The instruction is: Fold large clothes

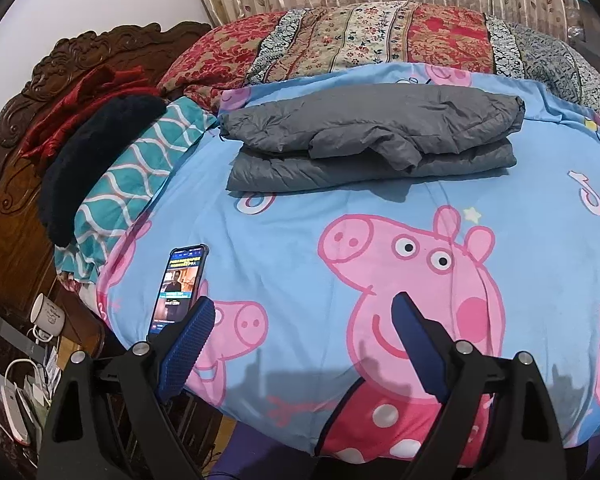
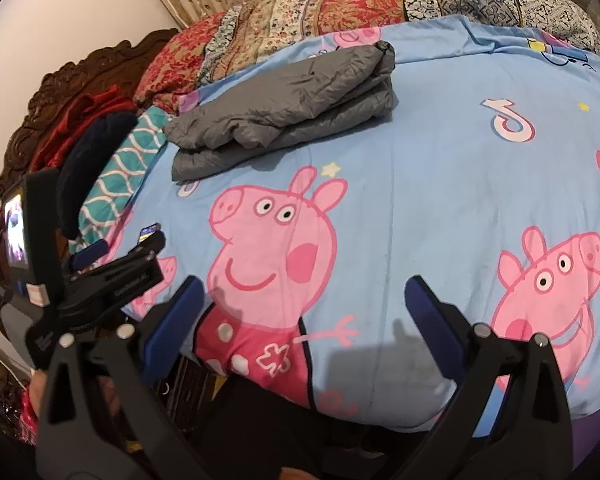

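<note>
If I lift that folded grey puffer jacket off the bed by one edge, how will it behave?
The grey puffer jacket will probably flop open: its folded layers lie loose, with a flap sagging over the front edge. It looks light for its bulk, since the quilted padding seems puffy. The shiny shell may slip between the tongs, and it could slide easily across the blue cartoon-pig bedsheet.

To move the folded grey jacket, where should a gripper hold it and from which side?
Probably the near long edge of the grey jacket, coming from the front of the bed. There the stacked layers lie open and thin, so the fingers can slide under all of them.
</note>
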A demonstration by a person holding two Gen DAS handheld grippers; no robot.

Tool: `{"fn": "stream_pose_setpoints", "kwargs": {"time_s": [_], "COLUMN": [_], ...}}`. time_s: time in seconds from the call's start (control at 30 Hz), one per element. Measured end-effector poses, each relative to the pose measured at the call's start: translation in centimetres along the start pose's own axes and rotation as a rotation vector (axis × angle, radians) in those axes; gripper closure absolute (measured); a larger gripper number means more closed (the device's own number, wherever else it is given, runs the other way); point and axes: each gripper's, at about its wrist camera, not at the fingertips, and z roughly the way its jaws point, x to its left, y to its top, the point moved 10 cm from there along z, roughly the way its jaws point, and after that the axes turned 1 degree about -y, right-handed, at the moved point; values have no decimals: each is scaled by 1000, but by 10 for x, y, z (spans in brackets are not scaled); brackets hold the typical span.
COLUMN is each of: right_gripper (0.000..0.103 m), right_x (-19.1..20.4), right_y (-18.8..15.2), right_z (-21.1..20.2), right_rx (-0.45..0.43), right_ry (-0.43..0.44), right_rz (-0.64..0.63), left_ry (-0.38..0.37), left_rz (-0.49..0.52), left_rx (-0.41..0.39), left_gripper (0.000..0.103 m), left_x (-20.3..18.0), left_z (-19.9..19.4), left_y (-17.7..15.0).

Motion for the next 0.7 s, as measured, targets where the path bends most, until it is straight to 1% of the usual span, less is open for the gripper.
{"fn": "stream_pose_setpoints", "kwargs": {"time_s": [0.7], "right_gripper": [6], "right_x": [9], "right_y": [-3], "right_z": [-2], "right_rx": [-7], "right_ry": [-2], "right_rz": [-14], "left_ry": [20], "left_rz": [2], "left_rx": [-11], "left_gripper": [72], "left_x": [12], "left_z": [1], "left_y": [1]}}
